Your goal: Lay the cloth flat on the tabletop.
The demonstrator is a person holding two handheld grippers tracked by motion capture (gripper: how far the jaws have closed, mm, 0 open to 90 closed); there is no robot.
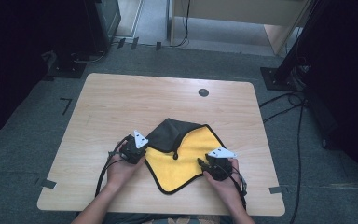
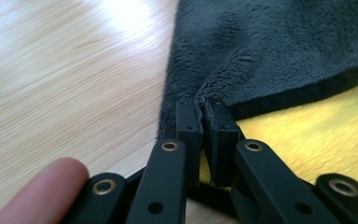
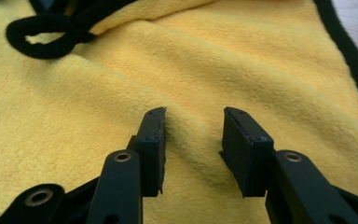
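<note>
1. On the near half of the wooden tabletop (image 1: 121, 100) lies a cloth (image 1: 179, 163), yellow on one face and dark grey on the other, edged all round with black trim.
2. Its far part is folded over, so the grey face shows at the back and the yellow face spreads toward the person's side.
3. A small black loop (image 1: 175, 155) sits on the cloth where the grey fold meets the yellow, and the right gripper view shows it at the upper left (image 3: 42, 39).
4. At the cloth's left corner, the left claw (image 1: 142, 145) sits with a hand behind it; a fingertip (image 2: 42, 186) shows in the left gripper view.
5. That view shows the left claw (image 2: 204, 116) closed tight on the cloth's edge (image 2: 270, 56), with a pinch of grey pile and black trim bunched between the pads.
6. At the cloth's right corner is the right claw (image 1: 199, 161), pointing inward over the yellow face.
7. The right gripper view shows this claw (image 3: 193, 135) standing partly apart above the yellow pile (image 3: 242, 65), with cloth visible in the gap and neither pad pressing on it.
8. Both forearms come in from the near edge of the tabletop, and a black cable trails back from each claw.
9. A small dark round disc (image 1: 203, 92) is set in the tabletop near its far edge, well apart from the cloth.
</note>
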